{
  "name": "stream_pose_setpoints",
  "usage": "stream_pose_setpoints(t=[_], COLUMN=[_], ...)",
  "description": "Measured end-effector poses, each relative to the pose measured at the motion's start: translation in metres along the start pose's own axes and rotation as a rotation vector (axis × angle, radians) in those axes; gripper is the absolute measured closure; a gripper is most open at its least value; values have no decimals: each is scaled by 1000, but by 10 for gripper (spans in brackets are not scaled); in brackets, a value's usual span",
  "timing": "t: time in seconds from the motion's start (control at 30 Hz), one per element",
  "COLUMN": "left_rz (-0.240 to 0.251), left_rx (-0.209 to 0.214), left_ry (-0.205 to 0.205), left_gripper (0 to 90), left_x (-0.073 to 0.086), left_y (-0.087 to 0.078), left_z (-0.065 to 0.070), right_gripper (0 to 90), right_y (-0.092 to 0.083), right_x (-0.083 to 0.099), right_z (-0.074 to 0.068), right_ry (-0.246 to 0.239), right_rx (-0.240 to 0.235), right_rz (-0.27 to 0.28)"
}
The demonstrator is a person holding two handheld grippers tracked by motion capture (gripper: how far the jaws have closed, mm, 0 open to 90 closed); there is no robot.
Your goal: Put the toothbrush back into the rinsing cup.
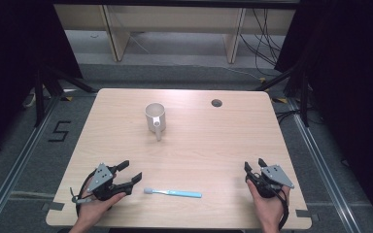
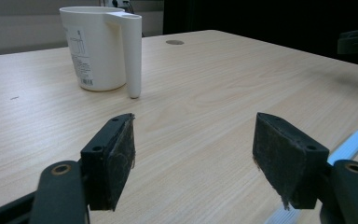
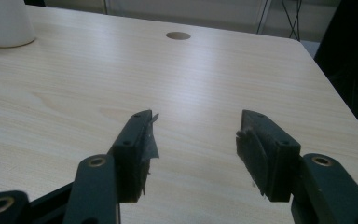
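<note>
Toothbrush (image 1: 173, 193) lies flat on the table (image 1: 213, 145), just to the right of the left gripper (image 1: 132, 171), close to its right-hand jaw tip but not touching. Head end points toward that gripper, handle runs away toward the right gripper (image 1: 253, 165). Light blue handle, paler whitish head, slim and straight. In the left gripper view a bit of the blue handle (image 2: 352, 144) peeks past the right jaw, low on the table surface.

Left gripper: jaws spread wide, nothing between them, resting low at the near edge. Right gripper: jaws also parted, a good gap, empty, well apart from the toothbrush handle end.

White cup (image 1: 155, 118) with a long handle stands upright ahead of the left gripper, well apart, printed label on its side in the left gripper view (image 2: 100, 46). Its base edge also shows at the far left of the right gripper view (image 3: 4, 23). A small round hole (image 1: 216, 103) sits in the table farther back.

Step, as I judge it: start of the reach, nothing picked yet; likely toothbrush into cup. Next move calls for the left gripper to swing right and drop so the jaws straddle the thin handle, then close low against the tabletop. Risk: handle is flat and thin, jaws may slide over it or push it away.
</note>
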State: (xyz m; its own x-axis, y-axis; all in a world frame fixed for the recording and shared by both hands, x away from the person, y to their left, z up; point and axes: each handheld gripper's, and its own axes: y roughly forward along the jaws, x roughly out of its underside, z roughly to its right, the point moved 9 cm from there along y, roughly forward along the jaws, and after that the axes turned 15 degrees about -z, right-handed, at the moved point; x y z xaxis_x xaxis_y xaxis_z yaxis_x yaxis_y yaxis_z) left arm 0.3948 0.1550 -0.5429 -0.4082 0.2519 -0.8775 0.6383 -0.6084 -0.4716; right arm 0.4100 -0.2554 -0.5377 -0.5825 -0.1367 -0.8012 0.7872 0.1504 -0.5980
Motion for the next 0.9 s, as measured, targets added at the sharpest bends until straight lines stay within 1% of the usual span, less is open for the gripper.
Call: stream_pose_setpoints(t=[0.03, 0.07, 0.1, 0.13, 0.17, 0.23, 0.27, 0.3, 0.33, 0.37, 0.4, 0.43, 0.47, 0.5, 0.53, 0.57, 0.6, 0.63, 0.67, 0.7, 0.73, 0.77, 0.8, 0.83, 0.87, 0.9], left_rz=[-1, 3, -8, -8, -8, -14, -18, -15, -15, -24, -54, -69, -83, -83, -102, -99, -112, -137, -152, -167, -198, -239, -271, -300, -309, -339], left_rx=[3, 12, 11, 13, 13, 17, 19, 26, 26, 23, 21, 25, 30, 30, 36, 51, 57, 58, 68, 78, 97, 114, 125, 137, 153, 160], left_ry=[-8, -13, -19, -19, -19, -17, -16, -14, -14, -16, -27, -26, -22, -22, -8, -3, 7, 18, 27, 37, 52, 68, 96, 126, 149, 173], left_gripper=[291, 293, 294, 296, 299, 303, 305, 307, 308, 313, 315, 315, 314, 313, 313, 313, 314, 314, 314, 314, 315, 314, 314, 313, 314, 314], left_x=[0, -2, -2, -3, -3, -5, -5, -5, -5, -5, -5, -5, -5, -5, -6, -9, -9, -10, -11, -12, -12, -11, -11, -11, -12, -12], left_y=[0, 1, 1, 1, 1, 1, 2, 3, 3, 3, 3, 3, 3, 3, 3, 3, 3, 2, 2, 3, 5, 6, 7, 9, 12, 15], left_z=[-1, -1, -2, -3, -3, -3, -2, -1, -1, 0, 1, 3, 4, 4, 8, 10, 12, 14, 16, 18, 21, 24, 26, 29, 33, 36], right_gripper=[458, 457, 457, 455, 453, 452, 452, 453, 453, 453, 454, 453, 454, 454, 453, 453, 453, 453, 453, 452, 452, 451, 450, 450, 449, 448], right_y=[0, 0, 2, 2, 3, 5, 5, 6, 5, 4, 3, 3, 2, 2, 0, -1, -2, -1, -2, -3, -3, -3, -2, -3, -2, 0], right_x=[-1, 1, -1, -1, -1, -1, -1, 1, 0, 0, 0, -2, -2, -2, -5, -3, -3, -5, -5, -5, -4, -5, -5, -3, -4, -4], right_z=[1, 0, 2, 3, 1, 2, 1, -2, 1, -1, -2, 1, -2, -2, -2, -6, -5, -4, -3, -4, -6, -5, -5, -6, -3, -4], right_ry=[-10, 2, -29, -38, -25, -38, -40, -23, -46, -30, -21, -67, -46, -46, -59, -11, -29, -56, -66, -65, -43, -63, -58, -26, -59, -52], right_rx=[4, -5, 0, 8, -8, -2, -7, -25, -3, -8, -6, 5, -11, -11, -2, -8, -4, -4, 10, 8, -3, -8, -8, -6, 0, -13], right_rz=[3, -15, 1, 1, -4, -8, -8, -20, -15, -19, -21, -12, -18, -18, -5, -24, -22, -9, -5, -8, -20, -22, -21, -39, -33, -39])
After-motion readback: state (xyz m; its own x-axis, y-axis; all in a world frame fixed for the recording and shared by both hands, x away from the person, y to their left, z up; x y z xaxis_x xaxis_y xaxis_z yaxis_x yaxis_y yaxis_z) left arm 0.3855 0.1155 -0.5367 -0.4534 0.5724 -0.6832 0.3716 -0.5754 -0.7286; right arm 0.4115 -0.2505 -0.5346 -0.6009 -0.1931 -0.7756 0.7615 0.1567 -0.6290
